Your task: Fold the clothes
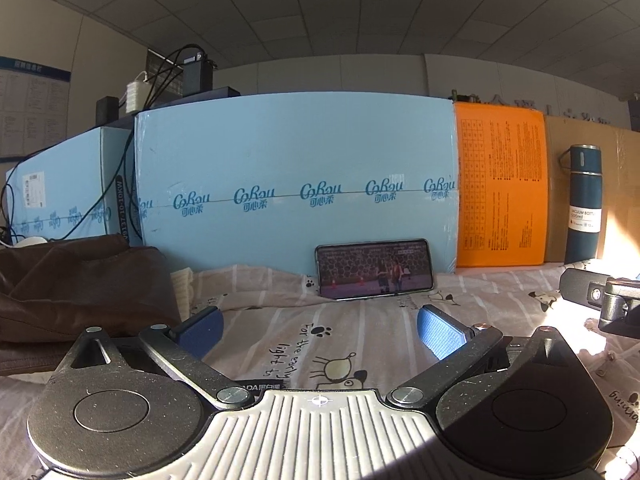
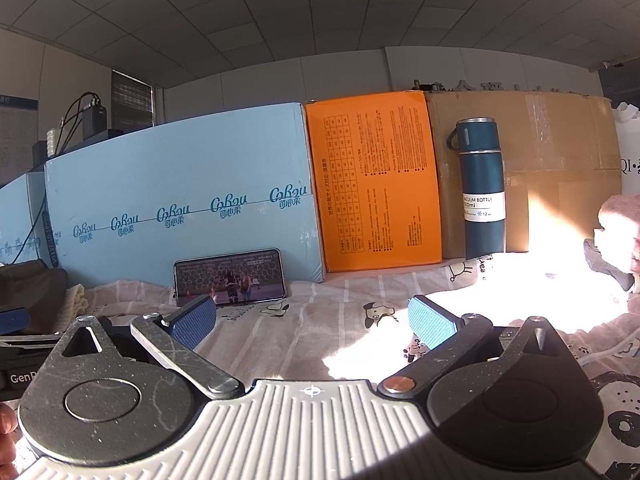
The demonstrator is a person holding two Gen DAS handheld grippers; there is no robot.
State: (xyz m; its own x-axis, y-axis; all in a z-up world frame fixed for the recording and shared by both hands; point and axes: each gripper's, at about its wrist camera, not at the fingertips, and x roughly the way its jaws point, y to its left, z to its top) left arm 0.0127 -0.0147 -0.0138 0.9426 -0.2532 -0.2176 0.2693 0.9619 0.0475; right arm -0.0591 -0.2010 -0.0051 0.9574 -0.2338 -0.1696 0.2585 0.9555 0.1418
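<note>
A dark brown garment (image 1: 72, 284) lies piled at the left on the pink striped cartoon-print sheet (image 1: 360, 332), with a cream knit piece (image 1: 184, 284) at its right edge. My left gripper (image 1: 320, 332) hovers low over the sheet, open, nothing between its blue pads (image 1: 440, 336). My right gripper (image 2: 312, 324) is open too, above the same sheet (image 2: 320, 320), empty. Pink and grey folded cloth (image 2: 618, 236) sits at the far right. The brown garment (image 2: 32, 288) shows at the right wrist view's left edge. Part of the other gripper (image 1: 604, 296) appears at right.
A phone (image 1: 374, 268) playing video leans on a light blue box (image 1: 296, 176). An orange box (image 1: 502, 188), a cardboard box (image 2: 540, 160) and a teal vacuum bottle (image 2: 482, 188) stand along the back. Strong sunlight falls on the sheet at right.
</note>
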